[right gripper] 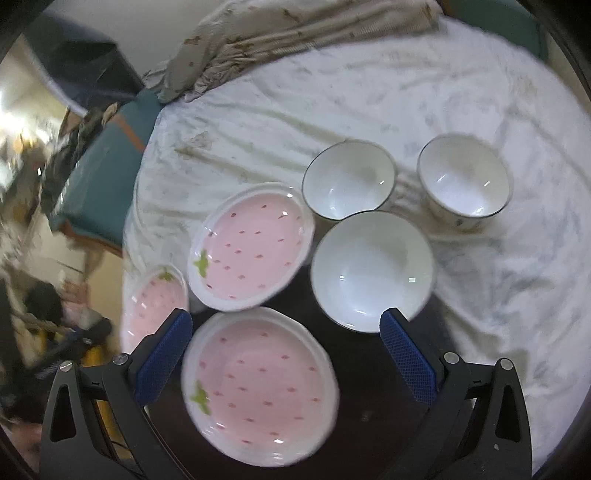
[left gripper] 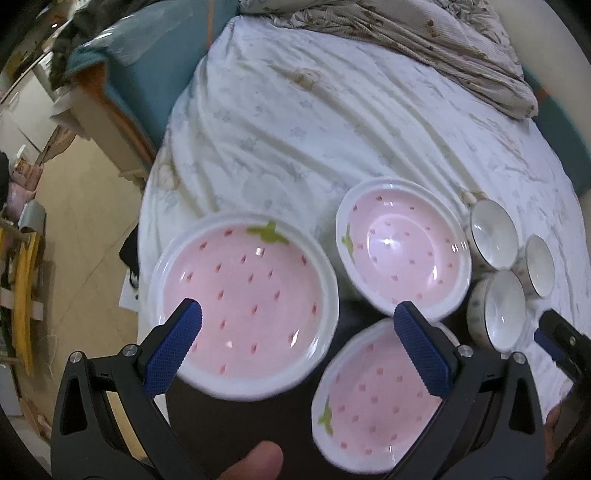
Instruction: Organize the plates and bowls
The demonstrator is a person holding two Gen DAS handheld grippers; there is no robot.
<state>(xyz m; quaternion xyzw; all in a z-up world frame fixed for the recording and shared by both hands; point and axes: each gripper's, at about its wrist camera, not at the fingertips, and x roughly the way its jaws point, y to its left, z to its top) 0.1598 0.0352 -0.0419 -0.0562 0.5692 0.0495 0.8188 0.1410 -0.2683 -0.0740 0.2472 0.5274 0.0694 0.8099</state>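
Observation:
Three pink strawberry plates lie on a white bedsheet: a left plate (left gripper: 243, 302) (right gripper: 155, 302), a far plate (left gripper: 402, 251) (right gripper: 251, 247) and a near plate (left gripper: 373, 398) (right gripper: 258, 387). To their right stand three white bowls (left gripper: 493, 230) (left gripper: 539, 266) (left gripper: 498, 310), shown in the right wrist view as a far bowl (right gripper: 349, 181), a right bowl (right gripper: 465, 177) and a nearest bowl (right gripper: 371, 269). My left gripper (left gripper: 299, 332) hangs open above the left and near plates, holding nothing. My right gripper (right gripper: 286, 350) is open over the near plate and the nearest bowl.
A crumpled beige blanket (left gripper: 424, 33) lies at the far end of the bed. The bed's left edge drops to a tan floor (left gripper: 85, 229) with clutter. A dark patch (right gripper: 354, 369) shows beneath the plates. A thumb (left gripper: 255, 461) rests on the left gripper.

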